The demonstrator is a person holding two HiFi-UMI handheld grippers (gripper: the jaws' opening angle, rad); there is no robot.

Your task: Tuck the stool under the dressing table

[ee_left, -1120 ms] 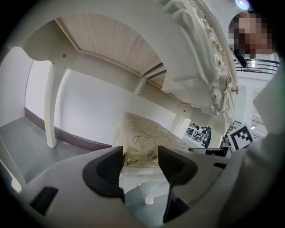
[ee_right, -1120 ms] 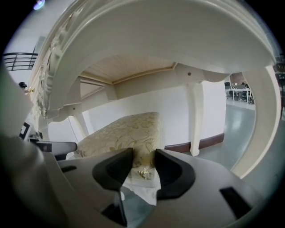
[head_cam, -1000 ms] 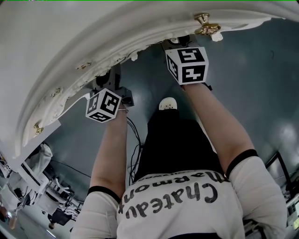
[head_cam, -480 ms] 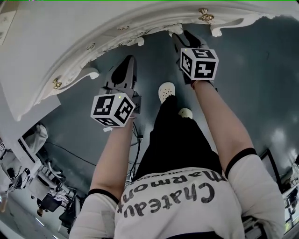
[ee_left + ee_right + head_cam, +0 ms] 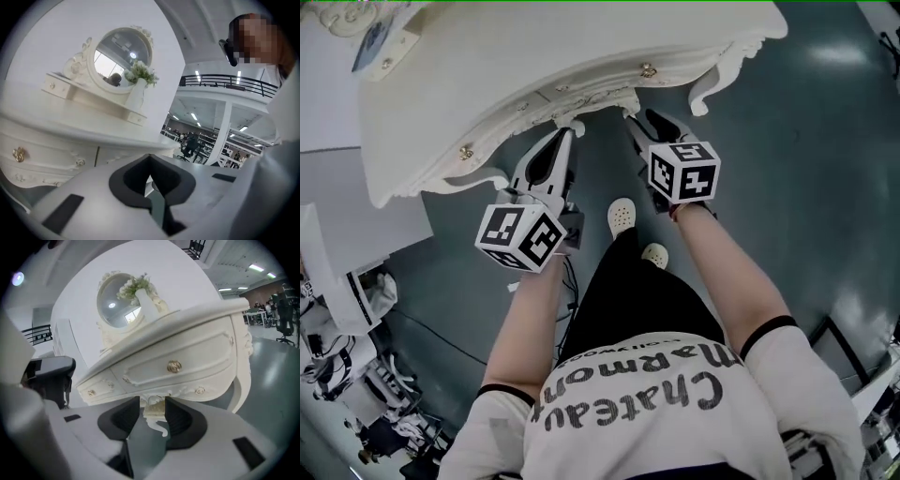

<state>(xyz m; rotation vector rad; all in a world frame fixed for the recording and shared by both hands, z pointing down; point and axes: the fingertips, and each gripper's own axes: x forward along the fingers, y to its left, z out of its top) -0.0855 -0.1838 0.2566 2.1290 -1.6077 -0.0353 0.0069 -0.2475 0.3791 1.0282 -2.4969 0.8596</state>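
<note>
On your left gripper the fingers were pressed together, nothing between them. On your right gripper the fingers stood spread, empty, facing the dressing-table counter.

We see white dressing table across top of head view, carved front, gold knobs on drawers. On its top, at upper left of left gripper view: low drawer shelf; oval mirror upright on shelf; white vase with flowers at shelf's right end, against mirror's rim. We note dark glossy floor filling right side of head view; curled table leg and two white shoes stand on it.
</note>
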